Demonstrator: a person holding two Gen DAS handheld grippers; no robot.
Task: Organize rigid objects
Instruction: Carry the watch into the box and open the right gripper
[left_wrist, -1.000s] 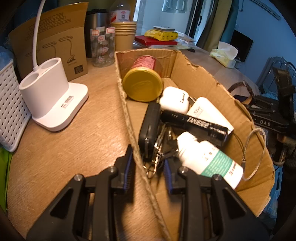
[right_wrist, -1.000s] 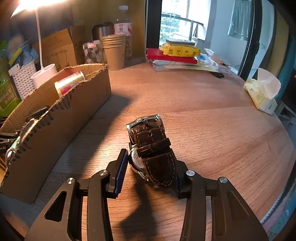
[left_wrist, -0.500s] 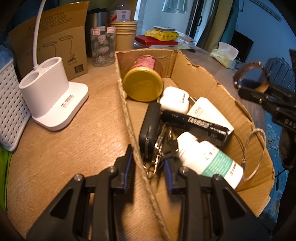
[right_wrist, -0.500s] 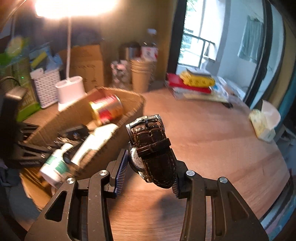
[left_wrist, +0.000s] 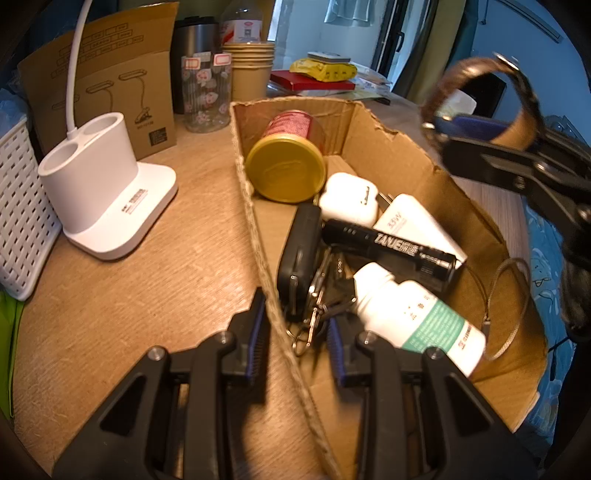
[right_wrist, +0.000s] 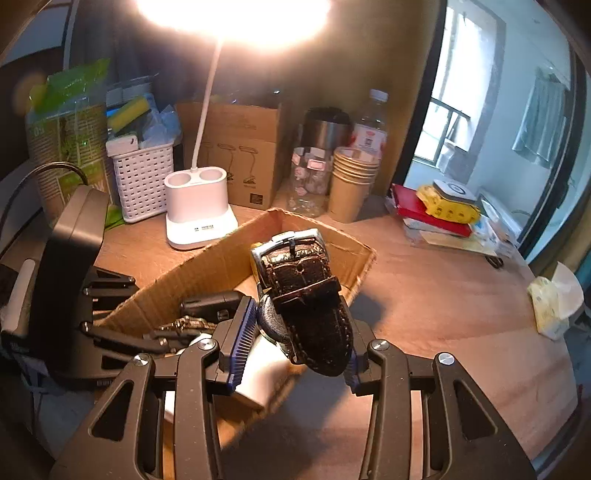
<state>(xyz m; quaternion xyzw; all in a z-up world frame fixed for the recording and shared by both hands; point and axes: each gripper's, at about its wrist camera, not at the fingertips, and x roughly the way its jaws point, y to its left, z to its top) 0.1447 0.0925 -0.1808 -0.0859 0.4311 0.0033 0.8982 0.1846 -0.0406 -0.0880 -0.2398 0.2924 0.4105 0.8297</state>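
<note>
Right gripper (right_wrist: 295, 347) clamps the watch (right_wrist: 306, 295) above the cardboard box (left_wrist: 406, 147); left gripper (left_wrist: 295, 332), at six o'clock, straddles its wall, fingers apart

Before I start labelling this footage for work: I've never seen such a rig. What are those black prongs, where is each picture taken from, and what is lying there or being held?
There is no robot here. A person holds a two-finger gripper in each hand, and a fisheye camera on each looks forward along its fingers.

The left wrist view shows the left gripper straddling the near wall of a cardboard box on a wooden table; whether it actually clamps the wall is unclear. Inside lie a gold-lidded can, a white charger, a black flashlight, a car key and a white bottle. Beside the box stands a white lamp base.

The right wrist view shows the right gripper gripping a brown leather-strap watch, held above the box.
</note>
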